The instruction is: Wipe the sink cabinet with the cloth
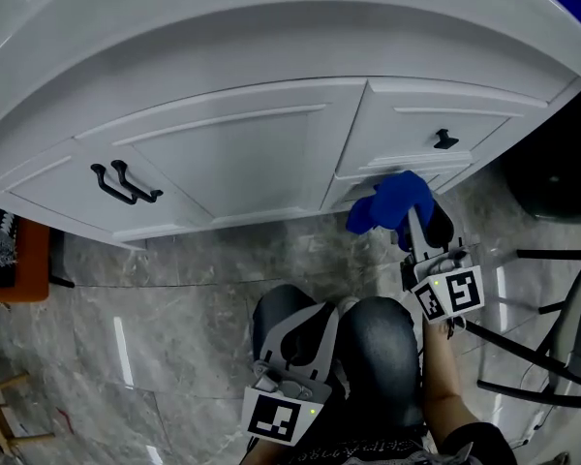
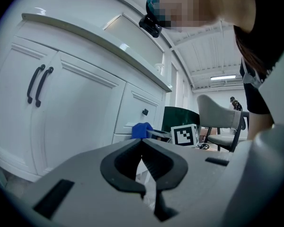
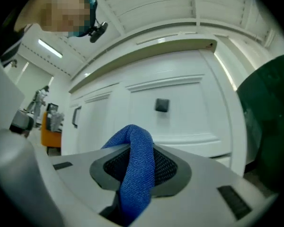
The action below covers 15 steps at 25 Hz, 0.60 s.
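Cloth [image 1: 392,201], blue and bunched, is clamped in the right claw [image 1: 413,229] at the right end of the sink cabinet [image 1: 232,153], low on the drawer fronts beneath the knob [image 1: 445,140] (contact with the panel looks likely, not certain). The cabinet face lies straight ahead of this claw, with the double doors [image 1: 223,158] off to its left, so a stroke probably runs leftward. Left claw [image 1: 303,337] is closed on nothing, low by the knee [image 1: 378,347] and well apart from the cabinet, so the right is nearer.
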Available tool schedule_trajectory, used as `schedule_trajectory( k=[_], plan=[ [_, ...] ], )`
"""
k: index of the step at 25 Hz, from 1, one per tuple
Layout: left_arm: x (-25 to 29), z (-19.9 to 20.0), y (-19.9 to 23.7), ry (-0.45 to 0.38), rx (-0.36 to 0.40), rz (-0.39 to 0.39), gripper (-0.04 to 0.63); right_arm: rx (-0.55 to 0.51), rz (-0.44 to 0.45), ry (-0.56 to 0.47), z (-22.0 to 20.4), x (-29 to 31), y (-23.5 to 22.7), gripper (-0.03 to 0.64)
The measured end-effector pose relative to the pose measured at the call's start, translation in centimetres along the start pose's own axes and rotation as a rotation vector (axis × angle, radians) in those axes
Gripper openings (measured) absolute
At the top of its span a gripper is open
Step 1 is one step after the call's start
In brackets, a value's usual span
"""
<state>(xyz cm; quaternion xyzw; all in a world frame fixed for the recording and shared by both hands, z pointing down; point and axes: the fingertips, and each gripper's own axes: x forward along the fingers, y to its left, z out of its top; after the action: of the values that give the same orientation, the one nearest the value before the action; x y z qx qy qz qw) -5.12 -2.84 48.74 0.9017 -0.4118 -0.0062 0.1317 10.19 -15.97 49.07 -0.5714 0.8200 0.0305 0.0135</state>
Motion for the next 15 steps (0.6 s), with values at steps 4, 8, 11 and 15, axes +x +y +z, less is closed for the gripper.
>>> schedule_trajectory(
  k=[4,8,11,15],
  plan=[
    [-0.1,-0.5,0.2,0.011,0.002,0.016,0.005,-0.019,0.182,0.004,-0.9,2.3,5.4,0.115],
    [-0.6,-0.6,0.5,0.016,0.002,0.041,0.005,-0.042,0.244,0.038,-2.4,4.0,7.4,0.115],
    [-0.6,-0.7,0.5,0.012,-0.001,0.041,0.005,-0.058,0.257,0.064,-3.0,5.3,7.9,0.115],
    [-0.4,-0.6,-0.1,0.009,-0.010,0.022,0.005,-0.049,0.222,0.081,-3.6,6.3,7.5,0.115]
  ],
)
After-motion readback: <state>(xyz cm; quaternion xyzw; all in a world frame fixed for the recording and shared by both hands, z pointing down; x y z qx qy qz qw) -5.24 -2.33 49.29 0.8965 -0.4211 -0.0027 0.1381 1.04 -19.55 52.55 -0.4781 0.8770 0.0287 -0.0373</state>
